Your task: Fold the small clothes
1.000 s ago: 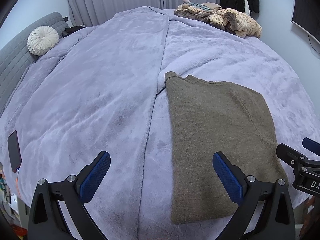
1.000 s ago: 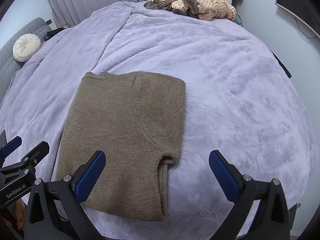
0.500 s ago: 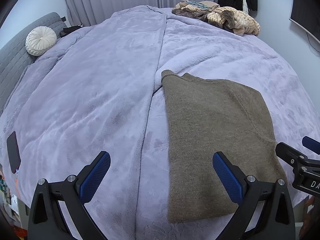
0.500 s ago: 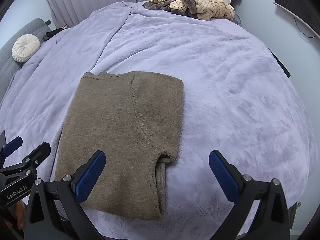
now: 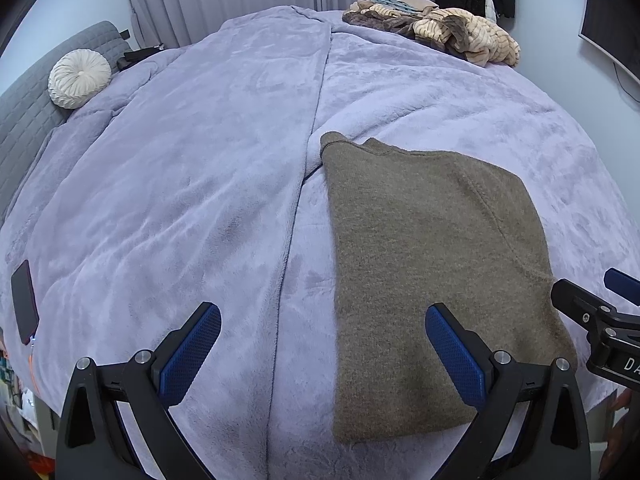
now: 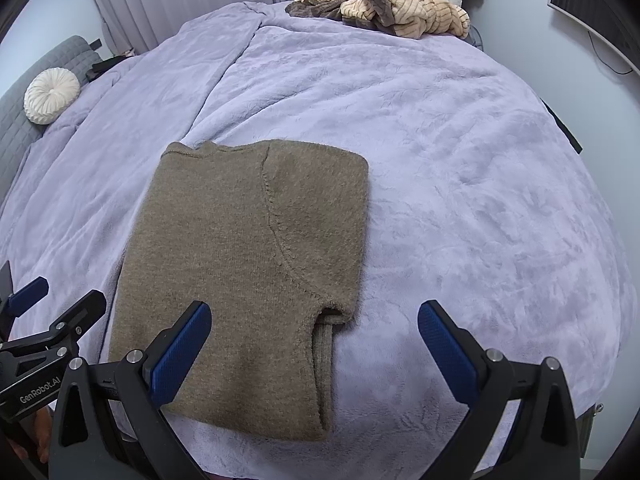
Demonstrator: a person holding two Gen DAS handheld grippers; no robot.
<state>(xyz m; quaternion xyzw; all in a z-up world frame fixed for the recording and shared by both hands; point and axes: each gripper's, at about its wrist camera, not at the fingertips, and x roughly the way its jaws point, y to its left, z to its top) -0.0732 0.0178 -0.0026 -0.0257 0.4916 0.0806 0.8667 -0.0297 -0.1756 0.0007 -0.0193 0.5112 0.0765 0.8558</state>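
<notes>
An olive-brown knit sweater (image 5: 424, 264) (image 6: 248, 264) lies folded into a long rectangle on the lilac blanket (image 5: 180, 184) (image 6: 460, 184), sleeve tucked over its right side. My left gripper (image 5: 322, 354) hangs open above the bed's near edge; its right finger is over the sweater's lower part and its left finger over bare blanket. My right gripper (image 6: 314, 350) is also open, its left finger over the sweater's lower half and its right finger over blanket. Neither holds anything. Each gripper's body shows at the other view's edge.
A heap of unfolded beige and brown clothes (image 5: 436, 32) (image 6: 384, 8) lies at the far end of the bed. A round white cushion (image 5: 78, 78) (image 6: 50, 96) rests by the grey headboard at the left. A dark phone (image 5: 25, 302) lies at the left edge.
Both views have drifted slightly; the sweater sits a touch lower and more to the left in frame. Both grippers stay open and the sweater's shape is unchanged.
</notes>
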